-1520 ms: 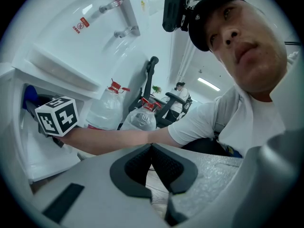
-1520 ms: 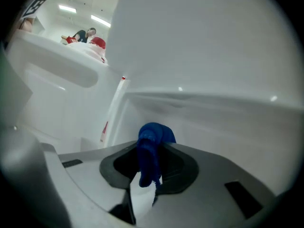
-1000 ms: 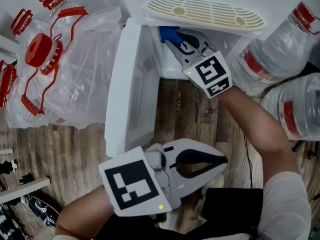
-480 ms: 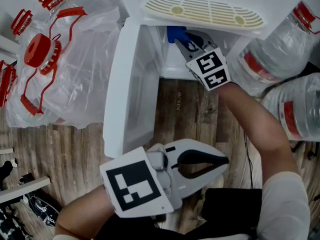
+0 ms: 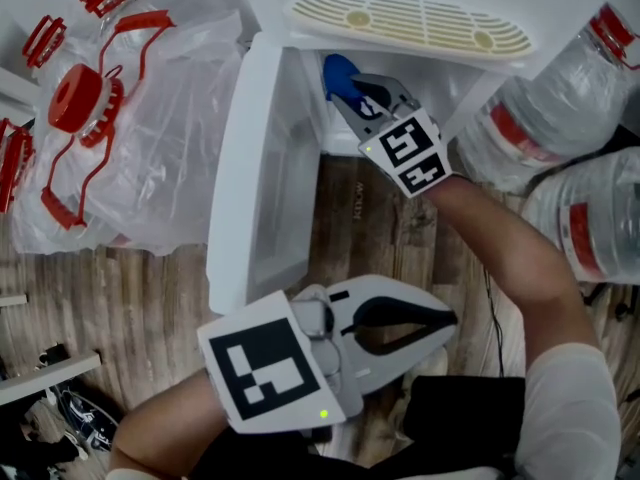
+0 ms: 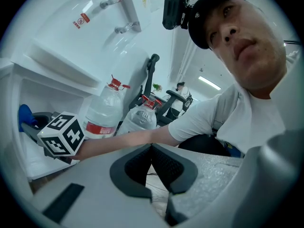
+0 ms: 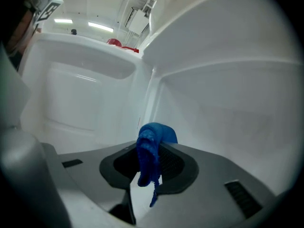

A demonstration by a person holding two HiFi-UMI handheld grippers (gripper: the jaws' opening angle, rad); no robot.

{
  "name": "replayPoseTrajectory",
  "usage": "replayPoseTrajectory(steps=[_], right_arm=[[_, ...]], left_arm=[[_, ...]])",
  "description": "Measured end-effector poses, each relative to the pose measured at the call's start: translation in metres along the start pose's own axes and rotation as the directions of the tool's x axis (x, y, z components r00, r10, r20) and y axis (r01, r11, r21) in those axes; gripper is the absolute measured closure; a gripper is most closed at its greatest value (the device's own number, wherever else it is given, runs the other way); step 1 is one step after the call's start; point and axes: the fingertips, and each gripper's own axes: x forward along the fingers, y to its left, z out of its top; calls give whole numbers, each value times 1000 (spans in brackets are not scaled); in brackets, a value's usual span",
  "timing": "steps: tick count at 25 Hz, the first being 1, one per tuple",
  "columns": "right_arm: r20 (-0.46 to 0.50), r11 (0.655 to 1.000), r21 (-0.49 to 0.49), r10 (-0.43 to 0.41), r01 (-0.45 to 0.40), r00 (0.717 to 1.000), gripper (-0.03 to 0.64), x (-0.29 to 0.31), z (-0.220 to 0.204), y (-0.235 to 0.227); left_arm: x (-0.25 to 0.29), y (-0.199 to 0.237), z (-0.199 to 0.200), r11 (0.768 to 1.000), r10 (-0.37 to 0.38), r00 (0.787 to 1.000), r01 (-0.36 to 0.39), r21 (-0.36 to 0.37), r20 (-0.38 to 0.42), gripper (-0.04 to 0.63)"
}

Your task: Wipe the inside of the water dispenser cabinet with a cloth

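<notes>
Where the white water dispenser cabinet [image 5: 345, 146] stands with its door [image 5: 262, 188] swung open to the left, the items are as follows.

Right gripper [image 5: 350, 90]: reached inside the cabinet opening, marker cube at the opening's edge. Its jaws are clamped on a blue cloth [image 5: 338, 71].

Blue cloth: bunched upright between the jaws, a loose end hanging below them. It sits at the upper left of the opening, close to the left inner wall; contact with the wall cannot be told.

Left gripper [image 5: 443, 320]: held low, outside the cabinet and well apart from it, over the wooden floor [image 5: 360, 218]. Its jaws are pressed together with nothing between them.

Cream slotted grille [image 5: 410, 26]: above the cabinet opening.

Large water bottles [image 5: 545, 118]: red-labelled, standing to the right of the cabinet.

Clear plastic bag [image 5: 170, 118]: left of the door, with red caps and handles on it.
</notes>
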Motion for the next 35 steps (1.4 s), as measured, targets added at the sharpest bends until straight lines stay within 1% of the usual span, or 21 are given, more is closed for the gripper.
replayPoseTrajectory(steps=[3, 14, 18, 24, 29, 35], right_arm=[[12, 1000, 5, 22, -22, 1000, 532, -8, 5, 9], [53, 997, -26, 78, -77, 996, 532, -20, 29, 37], [65, 997, -22, 79, -78, 995, 532, -20, 37, 40], [67, 998, -2, 65, -65, 996, 532, -25, 38, 33], [55, 996, 15, 84, -85, 995, 532, -33, 39, 39], [33, 992, 77, 98, -100, 995, 532, -56, 43, 47]], left_arm=[[1, -1, -1, 1000, -9, 1000, 9, 0, -2, 592], [-3, -6, -2, 1000, -14, 1000, 14, 5, -4, 592], [-5, -7, -2, 1000, -16, 1000, 16, 15, -5, 592], [-9, -7, 0, 999, -24, 1000, 24, 29, 3, 592], [-10, -11, 2, 998, -37, 999, 37, 45, 7, 592], [-13, -22, 0, 997, -54, 999, 54, 54, 5, 592]])
